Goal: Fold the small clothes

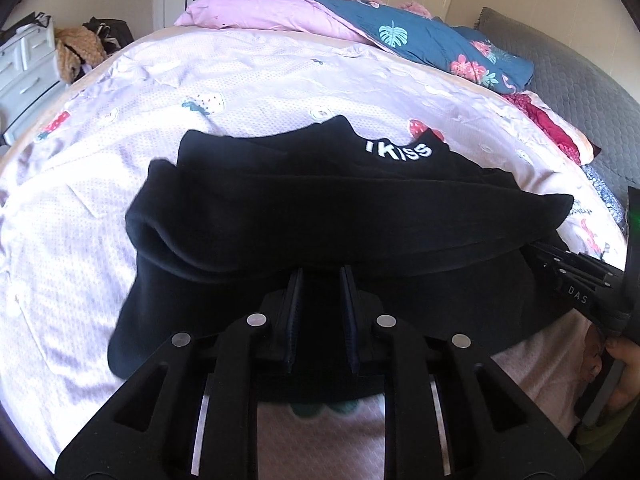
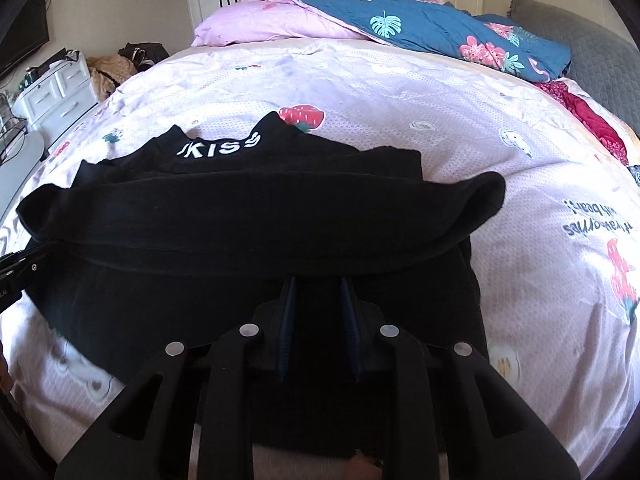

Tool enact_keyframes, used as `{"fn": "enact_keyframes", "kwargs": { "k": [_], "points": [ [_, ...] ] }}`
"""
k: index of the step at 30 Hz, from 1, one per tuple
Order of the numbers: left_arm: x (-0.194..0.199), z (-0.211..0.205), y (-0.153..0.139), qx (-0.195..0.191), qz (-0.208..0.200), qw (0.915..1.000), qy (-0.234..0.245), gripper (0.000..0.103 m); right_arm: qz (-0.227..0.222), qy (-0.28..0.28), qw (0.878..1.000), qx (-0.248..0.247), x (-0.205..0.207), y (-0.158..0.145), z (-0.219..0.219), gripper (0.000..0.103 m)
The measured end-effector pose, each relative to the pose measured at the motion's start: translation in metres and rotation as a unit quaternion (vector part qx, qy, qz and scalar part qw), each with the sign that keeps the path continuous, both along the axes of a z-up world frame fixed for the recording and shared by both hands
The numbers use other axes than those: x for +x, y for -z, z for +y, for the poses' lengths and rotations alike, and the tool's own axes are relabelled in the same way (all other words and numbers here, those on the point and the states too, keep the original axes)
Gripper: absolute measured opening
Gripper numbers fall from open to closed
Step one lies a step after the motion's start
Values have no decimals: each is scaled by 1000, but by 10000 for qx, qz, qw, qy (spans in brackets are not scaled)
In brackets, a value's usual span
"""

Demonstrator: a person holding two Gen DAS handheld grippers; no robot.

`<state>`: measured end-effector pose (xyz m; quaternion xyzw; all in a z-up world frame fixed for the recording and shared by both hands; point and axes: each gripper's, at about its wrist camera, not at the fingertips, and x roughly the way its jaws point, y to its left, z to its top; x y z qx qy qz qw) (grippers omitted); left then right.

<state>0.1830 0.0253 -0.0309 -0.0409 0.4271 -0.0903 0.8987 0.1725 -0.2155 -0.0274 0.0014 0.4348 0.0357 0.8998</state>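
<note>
A soft, matte black garment [image 1: 320, 216] with white lettering lies folded on the pale strawberry-print bedsheet [image 1: 100, 208]. The left gripper [image 1: 320, 276] pinches its near rolled fold, jaws nearly together. The right gripper [image 2: 318, 284] likewise clamps that fold further right.

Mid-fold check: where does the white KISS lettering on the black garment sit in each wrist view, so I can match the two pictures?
Left wrist: the white KISS lettering sits right of centre, on the black garment's far edge.
Right wrist: the lettering sits left of centre, on the same far edge.
Shared landmark: the blue floral quilt at the far end of the bed.
</note>
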Motion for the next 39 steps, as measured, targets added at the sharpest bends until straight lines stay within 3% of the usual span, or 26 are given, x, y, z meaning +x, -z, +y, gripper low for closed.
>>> {"fn": "enact_keyframes", "kwargs": {
  "k": [9, 18, 20, 23, 26, 28, 31, 35, 36, 37, 38, 39],
  "points": [
    [45, 12, 7, 36, 11, 9997, -233, 18, -156, -73, 9999, -14, 37, -4, -2, 22],
    [65, 35, -22, -151, -698, 9961, -520, 18, -489, 126, 9987, 76, 63, -16, -14, 22],
    [64, 46, -30, -123, -900, 9933, -714, 30, -546, 219, 9982, 82, 66, -18, -20, 22],
    [58, 69, -40, -349, -1012, 9889, -1029, 33, -576, 392, 9975, 94, 66, -20, -32, 22],
    [58, 86, -41, -346, -861, 9878, -1255, 46, -636, 610, 9961, 78, 62, -25, -46, 27],
    [57, 94, -29, -355, -597, 9884, -1353, 48, -607, 689, 9958, -12, 58, -25, -55, 45],
    [61, 100, -7, -587, -142, 9889, -1354, 49, -458, 833, 9955, -12, 56, -20, -68, 46],
    [68, 93, 5, -502, 12, 9911, -1235, 49, -237, 867, 9951, 405, 60, -10, -80, 46],
    [68, 91, 6, -461, 25, 9918, -1188, 48, -214, 838, 9954, 419, 60, -8, -80, 43],
    [68, 88, 7, -407, 37, 9926, -1142, 33, -207, 777, 9959, 418, 61, -6, -79, 39],
    [69, 85, 7, -330, 24, 9934, -1099, 11, -209, 725, 9962, 437, 62, -5, -78, 24],
    [68, 82, 7, -230, -14, 9938, -1083, 5, -215, 688, 9962, 498, 62, -5, -78, 7]
  ]
}}
